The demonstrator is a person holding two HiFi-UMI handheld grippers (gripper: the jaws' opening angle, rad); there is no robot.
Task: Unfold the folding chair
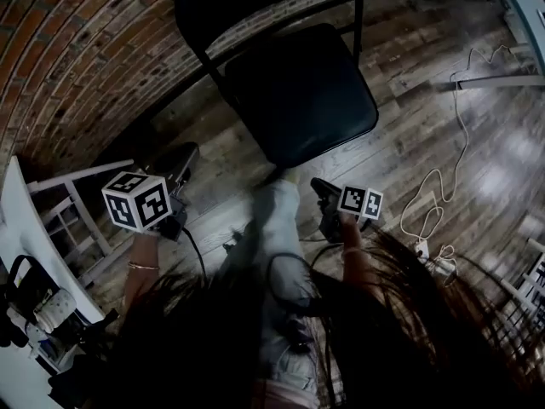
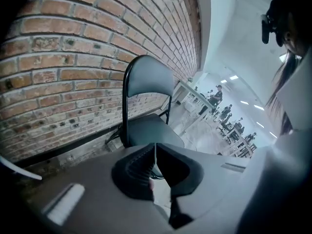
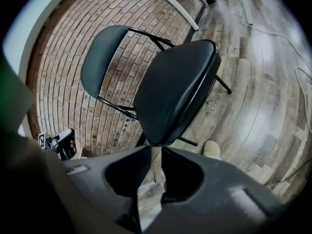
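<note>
Directly ahead of both sets of fingertips, the folding chair [image 1: 302,92] [image 2: 146,82] [image 3: 175,91] is standing fully opened. Its seat is lying flat, with the front edge facing the fingers and the backrest rising on the far side. The left gripper [image 1: 189,153] [image 2: 155,145] is pressing its jaws together with nothing between them. The right gripper [image 1: 322,186] [image 3: 157,150] is holding its jaws a narrow slit apart, with only floor showing through the gap. Neither gripper is touching the chair.

Dark hair is spilling across the bottom of the head view, covering much of both arms behind the grippers. The top of the backrest is running off that view's upper edge, and the seat is hiding most of the legs. In the left gripper view, the gripper's own grey body is blocking the seat's front edge and the chair's feet.

The seat and backrest are showing smooth black padding with rounded corners, carried on thin black metal tubing. Under the fingers, the wood plank floor [image 1: 426,143] [image 3: 253,106] is looking grainy and slightly glossy. A white cable [image 1: 434,177] is looping across it, off to the outer side of the right fingers. Beyond the chair, a brick wall [image 1: 68,49] [image 2: 73,57] [image 3: 63,67] is rising, red-brown with pale mortar.
</note>
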